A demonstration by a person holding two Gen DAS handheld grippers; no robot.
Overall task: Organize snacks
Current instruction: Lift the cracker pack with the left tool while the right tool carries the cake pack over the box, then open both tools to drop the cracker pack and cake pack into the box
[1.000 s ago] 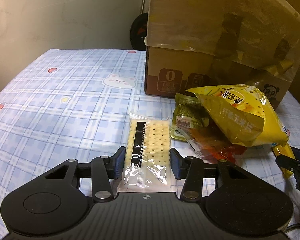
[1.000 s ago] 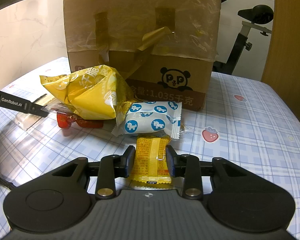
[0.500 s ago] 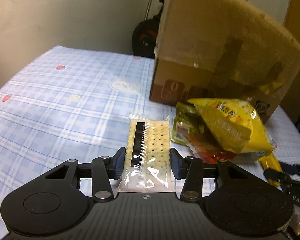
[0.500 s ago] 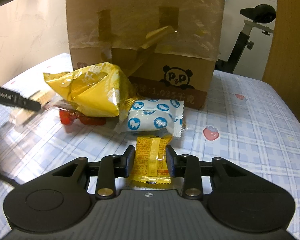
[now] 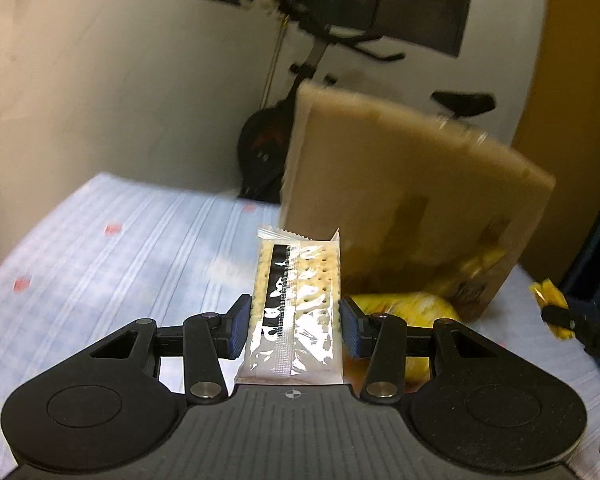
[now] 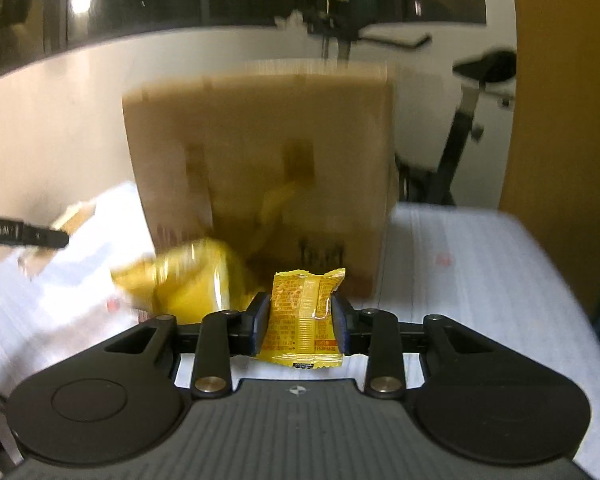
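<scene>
- Fingers of the left gripper (image 5: 293, 327) pinch the sides of a clear-wrapped cracker pack (image 5: 296, 304), held off the bench (image 5: 112, 264).
- Right gripper (image 6: 299, 327) clamps a small yellow snack packet (image 6: 302, 318) the same way, also held clear of the bench.
- Step in hand, judged: carry both to the cardboard box (image 6: 260, 168). Keep packs level, grip light so the crackers do not crack, and clear the box rim before release.
- Large yellow chip bag (image 6: 192, 280) lies at the box foot.
- Writing: all print on box, bag and packets is too blurred to read.
</scene>
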